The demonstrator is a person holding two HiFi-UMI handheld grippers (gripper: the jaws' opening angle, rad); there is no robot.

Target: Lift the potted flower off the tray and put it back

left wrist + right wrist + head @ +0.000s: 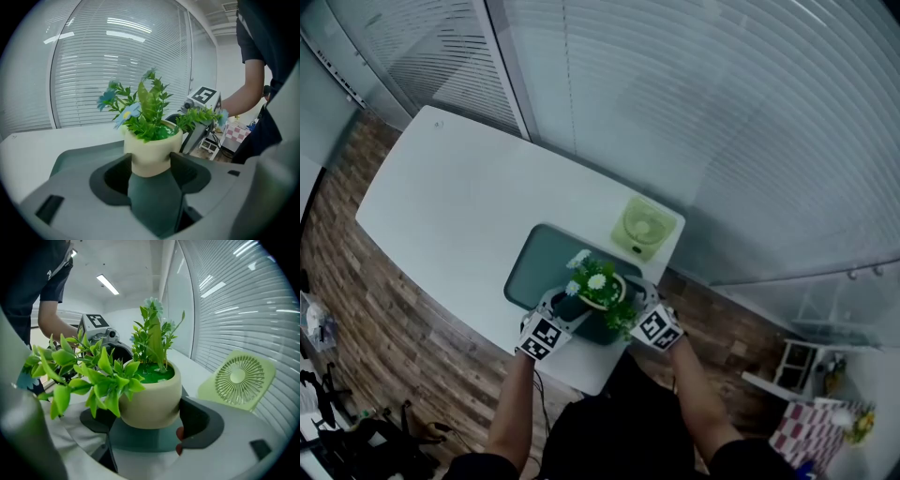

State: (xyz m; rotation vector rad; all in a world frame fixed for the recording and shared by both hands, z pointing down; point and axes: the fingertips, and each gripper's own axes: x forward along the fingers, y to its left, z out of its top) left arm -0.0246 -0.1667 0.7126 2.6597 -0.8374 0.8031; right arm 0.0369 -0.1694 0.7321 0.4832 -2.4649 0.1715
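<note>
Potted flower [598, 289]: cream round pot, green foliage w/ pale blue-white blooms, held upright over near end of tray [542, 261]. Tray: dark green, rounded-rect., laid flat. Pot-to-tray contact cannot be determined.

An office or meeting room is indicated. A long white table [441, 197] is set on a wood-patterned floor [384, 309], and glass walls hung with slatted blinds [722, 112] are seen along its far edge. A desk fan [639, 227] is placed at one corner, and what may be strip lights [108, 284] are fitted overhead.
</note>
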